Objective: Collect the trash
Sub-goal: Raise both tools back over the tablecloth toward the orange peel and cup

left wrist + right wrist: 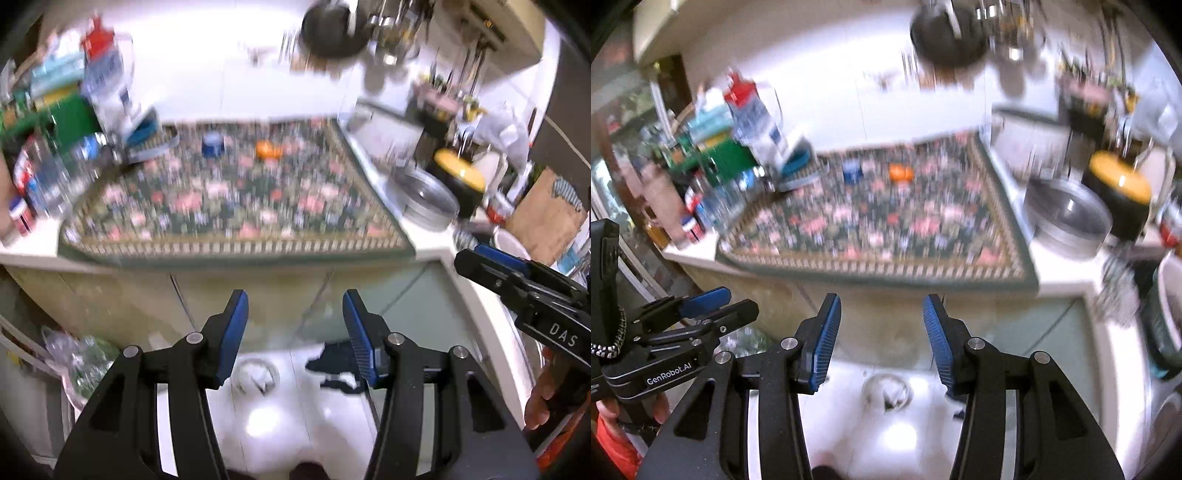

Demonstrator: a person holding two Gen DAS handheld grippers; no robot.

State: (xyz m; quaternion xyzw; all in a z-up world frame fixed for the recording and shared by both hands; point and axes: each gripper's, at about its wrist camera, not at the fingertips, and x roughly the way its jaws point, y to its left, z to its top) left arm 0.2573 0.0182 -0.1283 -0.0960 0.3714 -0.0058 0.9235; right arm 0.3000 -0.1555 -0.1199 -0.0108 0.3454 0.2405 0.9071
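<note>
Both views are motion-blurred. A floral mat (229,199) covers the counter, also in the right wrist view (882,225). On its far part lie a small blue object (213,144) (852,170) and a small orange object (269,149) (900,172). My left gripper (295,325) is open and empty, held below the counter's front edge, over the floor. My right gripper (881,328) is open and empty at the same height. Each gripper shows at the edge of the other's view: the right one (480,258), the left one (713,299).
Bottles, jars and cartons (74,122) crowd the counter's left end. A metal bowl (424,195) and a yellow-lidded black pot (460,173) stand to the right. A plastic bag (77,362) hangs low left. White floor (280,417) with a round drain (255,376) and a dark cloth (336,363) lies below.
</note>
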